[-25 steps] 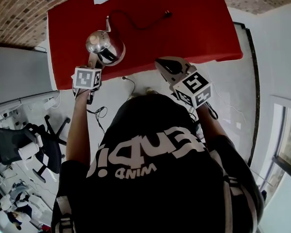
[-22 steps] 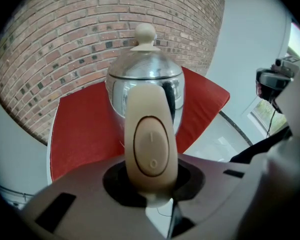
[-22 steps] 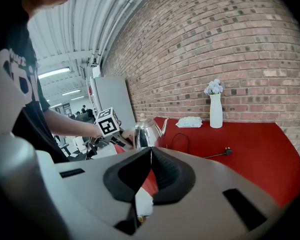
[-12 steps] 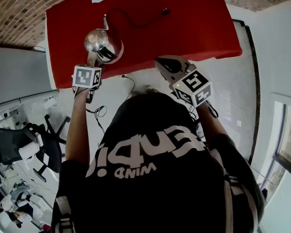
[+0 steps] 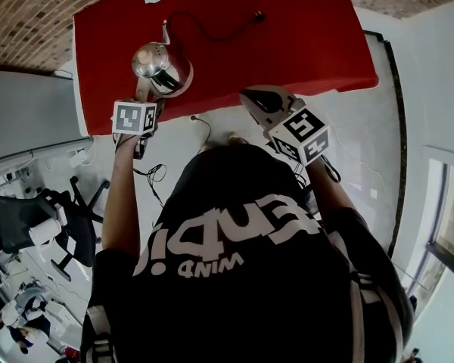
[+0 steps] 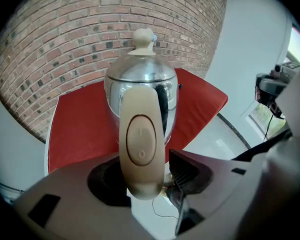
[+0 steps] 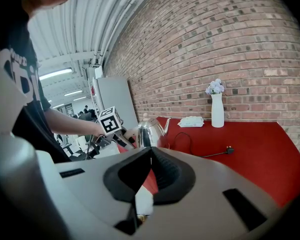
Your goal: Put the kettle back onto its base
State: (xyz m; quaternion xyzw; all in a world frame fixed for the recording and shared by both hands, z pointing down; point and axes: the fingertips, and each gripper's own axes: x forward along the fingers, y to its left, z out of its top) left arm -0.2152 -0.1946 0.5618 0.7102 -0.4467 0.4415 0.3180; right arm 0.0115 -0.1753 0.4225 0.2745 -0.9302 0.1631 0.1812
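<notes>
Your right tool fills the foreground, its jaws closed tip to tip with nothing between them. Past them, the steel kettle stands upright on the red bench. Left of the kettle, your left tool is at the handle, and its jaws have just been opening. Right of the kettle are a black cord, a white packet and a white vase by the brick wall.

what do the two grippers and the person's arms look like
The left gripper and right gripper are light grey moulded plastic with black ribbed pads; each carries a white cube with black square markers. The left jaws have just been opening, the cream handle of the shiny steel kettle between them. The person wears a black short-sleeved t-shirt with white lettering.
</notes>
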